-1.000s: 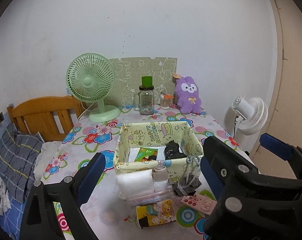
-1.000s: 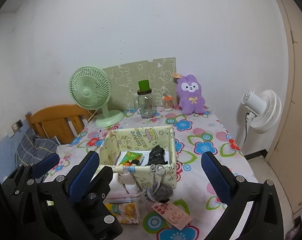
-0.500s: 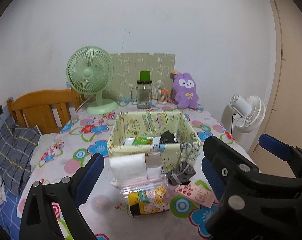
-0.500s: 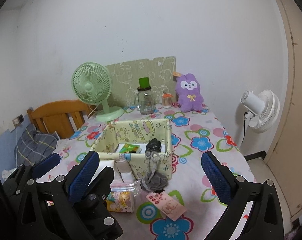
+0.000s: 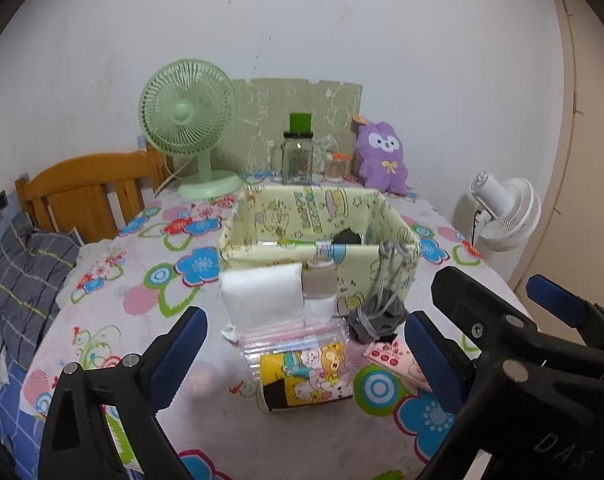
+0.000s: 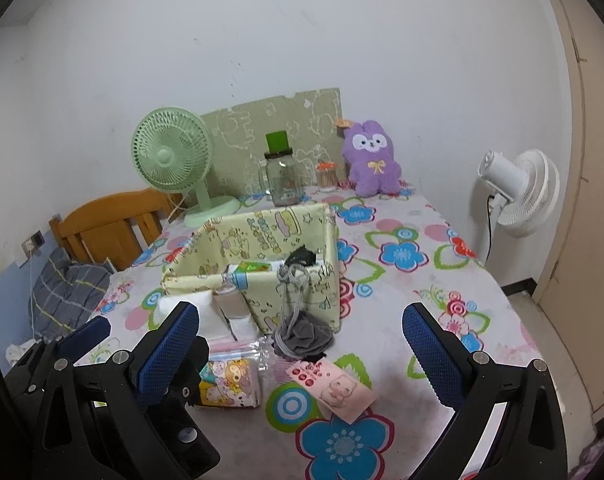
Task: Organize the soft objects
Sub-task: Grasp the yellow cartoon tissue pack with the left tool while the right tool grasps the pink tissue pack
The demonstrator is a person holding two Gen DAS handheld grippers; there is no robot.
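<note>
A yellow fabric storage box (image 5: 366, 260) (image 6: 302, 300) stands mid-table with small items inside. In front of it lie a folded white cloth (image 5: 261, 296) (image 6: 181, 304), a clear zip bag (image 5: 289, 340), a yellow cartoon tissue pack (image 5: 306, 376) (image 6: 229, 380), a grey drawstring pouch (image 5: 376, 318) (image 6: 302, 336) whose cord hangs over the box wall, and a pink card pack (image 5: 394, 360) (image 6: 334, 390). A purple plush rabbit (image 5: 382, 160) (image 6: 372, 160) sits at the back. My left gripper (image 5: 306, 354) and right gripper (image 6: 302, 348) are open and empty, above the table's near edge.
A green desk fan (image 5: 189, 136) (image 6: 173, 160), a glass jar with green lid (image 5: 297, 156) (image 6: 281, 176) and a small orange-lidded jar (image 5: 336, 166) stand at the back. A wooden headboard (image 5: 89, 196) and bedding are left. A white fan (image 5: 502, 216) (image 6: 518, 196) stands right.
Both grippers have come lower and closer to the items in front of the box. Both stay open and empty. Nothing on the table has moved.
</note>
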